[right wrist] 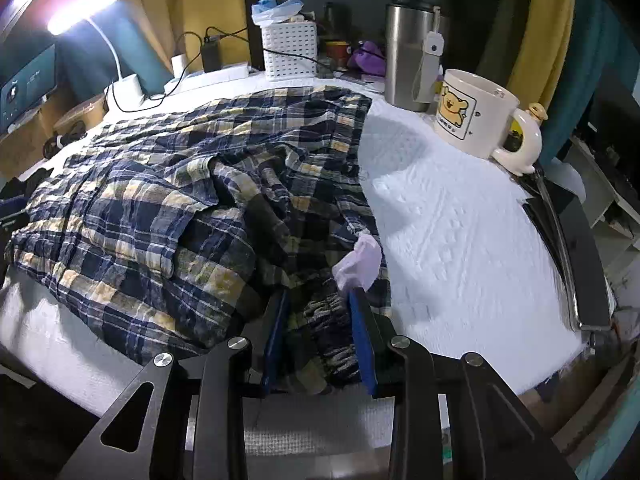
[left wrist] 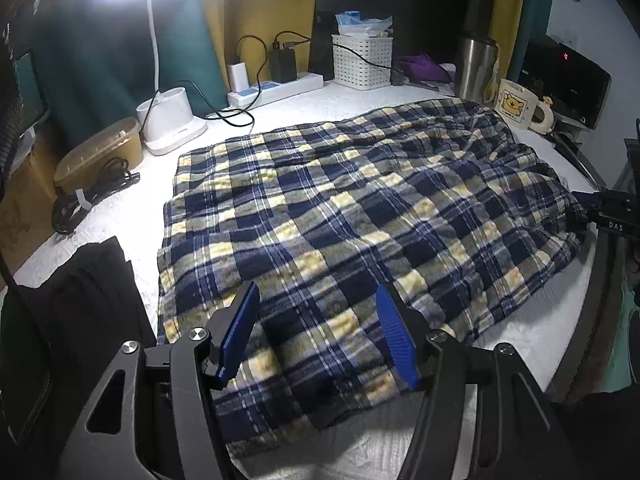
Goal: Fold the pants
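Blue, yellow and white plaid pants (left wrist: 340, 200) lie spread and wrinkled across the white-covered table (left wrist: 120, 216). My left gripper (left wrist: 316, 288) hovers over their near left part, jaws open, with only flat cloth below the blue pads. In the right wrist view the pants (right wrist: 160, 200) bunch toward the near edge. My right gripper (right wrist: 320, 296) is shut on the gathered elastic waistband, which fills the gap between its pads. A white label (right wrist: 358, 260) sticks up by the right finger. The right gripper's black body (left wrist: 600, 212) shows at the pants' right edge in the left wrist view.
A bear mug (right wrist: 472, 116) and steel tumbler (right wrist: 408, 56) stand at the back right. A white basket (left wrist: 362, 60), power strip (left wrist: 276, 88) with chargers, lamp base (left wrist: 172, 120), brown container (left wrist: 100, 152) and coiled cables line the back left. A black garment (left wrist: 80, 280) lies at the near left.
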Demonstrator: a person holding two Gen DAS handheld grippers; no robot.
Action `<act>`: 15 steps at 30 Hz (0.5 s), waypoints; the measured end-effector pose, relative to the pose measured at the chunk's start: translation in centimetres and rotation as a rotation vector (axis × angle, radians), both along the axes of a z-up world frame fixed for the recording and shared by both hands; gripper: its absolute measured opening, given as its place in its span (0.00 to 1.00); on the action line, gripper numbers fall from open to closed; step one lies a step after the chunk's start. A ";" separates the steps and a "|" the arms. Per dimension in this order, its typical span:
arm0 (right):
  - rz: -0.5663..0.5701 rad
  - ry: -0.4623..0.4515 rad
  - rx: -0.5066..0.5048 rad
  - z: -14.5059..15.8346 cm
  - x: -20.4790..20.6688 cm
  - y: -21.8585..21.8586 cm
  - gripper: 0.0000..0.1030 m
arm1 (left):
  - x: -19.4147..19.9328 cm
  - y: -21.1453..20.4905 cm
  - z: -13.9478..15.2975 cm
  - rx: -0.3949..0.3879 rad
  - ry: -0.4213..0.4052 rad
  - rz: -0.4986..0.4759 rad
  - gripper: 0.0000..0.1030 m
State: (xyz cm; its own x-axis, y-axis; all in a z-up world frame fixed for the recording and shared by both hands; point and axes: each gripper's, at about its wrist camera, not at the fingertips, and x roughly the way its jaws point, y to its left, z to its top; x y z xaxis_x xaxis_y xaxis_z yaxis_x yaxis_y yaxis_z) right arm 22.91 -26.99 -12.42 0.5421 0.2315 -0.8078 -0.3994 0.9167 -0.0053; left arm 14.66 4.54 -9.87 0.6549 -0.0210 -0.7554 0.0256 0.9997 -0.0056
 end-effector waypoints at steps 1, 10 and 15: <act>-0.009 -0.008 0.006 0.1 -0.1 -0.2 0.25 | -0.1 0.0 -0.1 0.000 0.003 0.000 0.60; -0.135 -0.043 0.003 0.7 0.0 -2.9 0.17 | -0.1 -0.1 -1.1 0.032 0.037 0.012 0.62; -0.159 -0.069 0.014 0.7 -0.4 -2.9 0.26 | -0.5 -0.2 -0.8 0.035 0.032 0.000 0.62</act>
State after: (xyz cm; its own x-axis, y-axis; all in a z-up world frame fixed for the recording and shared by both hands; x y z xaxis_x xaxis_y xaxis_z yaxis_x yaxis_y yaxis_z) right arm 22.50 -29.87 -11.67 0.6268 0.1498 -0.7646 -0.2488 0.9685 -0.0142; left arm 14.18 4.35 -10.67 0.6307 0.0060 -0.7760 0.0256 0.9993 0.0285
